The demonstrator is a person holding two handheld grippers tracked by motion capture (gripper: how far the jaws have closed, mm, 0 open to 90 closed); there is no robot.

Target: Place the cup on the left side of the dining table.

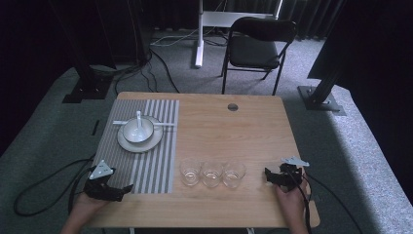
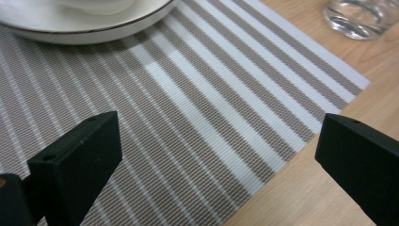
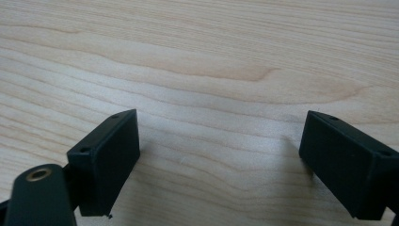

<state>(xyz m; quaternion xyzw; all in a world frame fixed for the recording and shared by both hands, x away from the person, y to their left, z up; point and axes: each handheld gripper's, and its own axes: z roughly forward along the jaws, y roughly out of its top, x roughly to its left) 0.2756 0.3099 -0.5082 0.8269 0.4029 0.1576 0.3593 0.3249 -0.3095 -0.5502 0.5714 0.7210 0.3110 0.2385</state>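
A striped placemat [image 1: 156, 165] covers the table's left part. On it rests a white plate [image 1: 142, 144] that carries a white bowl [image 1: 138, 130] with a spoon [image 1: 139, 118] in it. Three empty glasses [image 1: 212, 173] stand in a row on the bare wood near the front middle. My left gripper [image 1: 122, 190] is at the front left corner, open, and hovers over the placemat [image 2: 188, 94] with the plate's rim [image 2: 70, 33] and one glass [image 2: 360, 19] ahead. My right gripper [image 1: 270, 176] is at the front right, open over bare wood [image 3: 197, 56], right of the glasses.
A round cable hole [image 1: 233, 107] sits near the table's far edge. Behind the table stand a black folding chair [image 1: 260, 41] and two dark stands [image 1: 87, 83]. Cables trail over the carpet on the left [image 1: 44, 185].
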